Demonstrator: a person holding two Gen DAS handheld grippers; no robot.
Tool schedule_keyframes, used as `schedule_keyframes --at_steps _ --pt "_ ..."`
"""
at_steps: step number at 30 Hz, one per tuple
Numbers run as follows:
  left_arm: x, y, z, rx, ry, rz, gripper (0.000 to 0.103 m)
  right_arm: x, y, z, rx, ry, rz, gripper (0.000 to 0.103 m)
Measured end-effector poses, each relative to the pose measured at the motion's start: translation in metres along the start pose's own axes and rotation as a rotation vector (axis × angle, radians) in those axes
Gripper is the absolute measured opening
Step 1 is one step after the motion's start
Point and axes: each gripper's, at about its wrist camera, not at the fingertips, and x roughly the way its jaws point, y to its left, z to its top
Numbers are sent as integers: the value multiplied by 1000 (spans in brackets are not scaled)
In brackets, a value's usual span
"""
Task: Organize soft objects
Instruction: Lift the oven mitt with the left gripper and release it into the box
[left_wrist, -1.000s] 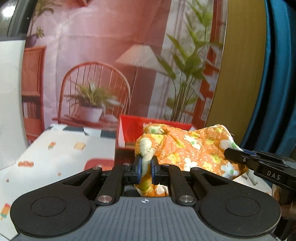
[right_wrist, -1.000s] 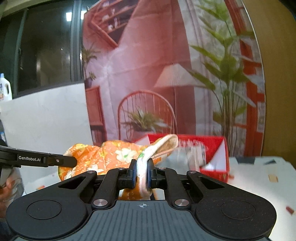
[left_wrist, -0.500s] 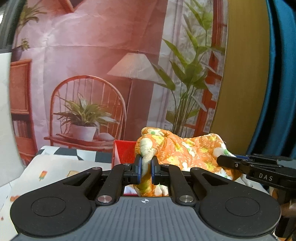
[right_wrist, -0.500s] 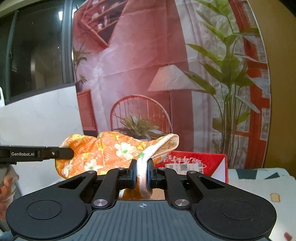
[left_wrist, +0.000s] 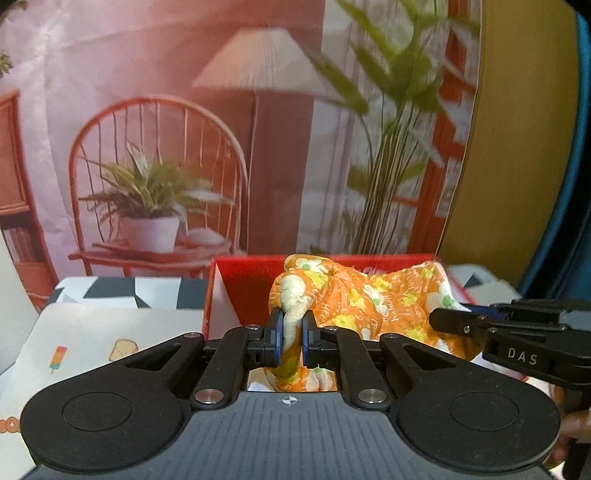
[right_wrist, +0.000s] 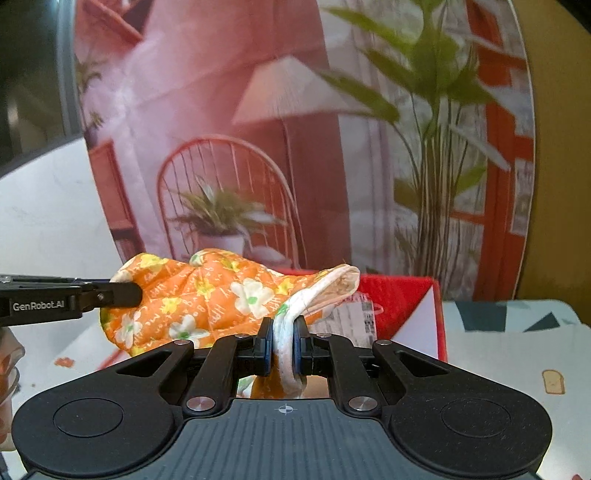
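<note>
Oven mitt: we see an orange quilted oven mitt (left_wrist: 373, 299) with white and yellow flowers, held up off the table between the two grippers, in front of and partly over the open red box.
Left gripper: our left gripper (left_wrist: 292, 338) is clenched on a bunched, pale-edged fold at the mitt's left end; in the right wrist view its black tip (right_wrist: 118, 294) meets the mitt's rounded end at far left.
Right gripper: our right gripper (right_wrist: 283, 345) is clamped on the white-trimmed cuff of the mitt, the cuff's opening flaring up and to the right of the pads.
Red box: a red cardboard box (left_wrist: 243, 280) stands just behind the mitt, its mouth open towards us, with white inner flaps and a printed label (right_wrist: 354, 314) on one side.
Table cover: a white cloth (left_wrist: 92, 332) printed with small pictures, a popsicle and a slice of toast among them, lies to the left and near; a black and white patterned strip runs along its far edge.
Backdrop: a printed hanging (left_wrist: 166, 129) showing a red chair, a potted plant, a lamp and tall leaves fills the far side.
In the way: the mitt covers most of the box's interior, and each gripper's black body blocks the near table.
Hard to make out: we cannot tell what lies inside the box; the backdrop leaves are blurred; a blue curtain (left_wrist: 576, 221) is cut off at the right edge.
Person: a bit of a hand (left_wrist: 572, 432) shows at the lower right, mostly hidden.
</note>
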Motion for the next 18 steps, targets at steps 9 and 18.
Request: schedule_keyframes --at_steps 9,18 --pt "40 5 -14 12 102 6 11 42 -10 -13 17 139 -39 10" --pt "52 2 -14 36 93 38 12 56 -6 -17 1 152 -75 11"
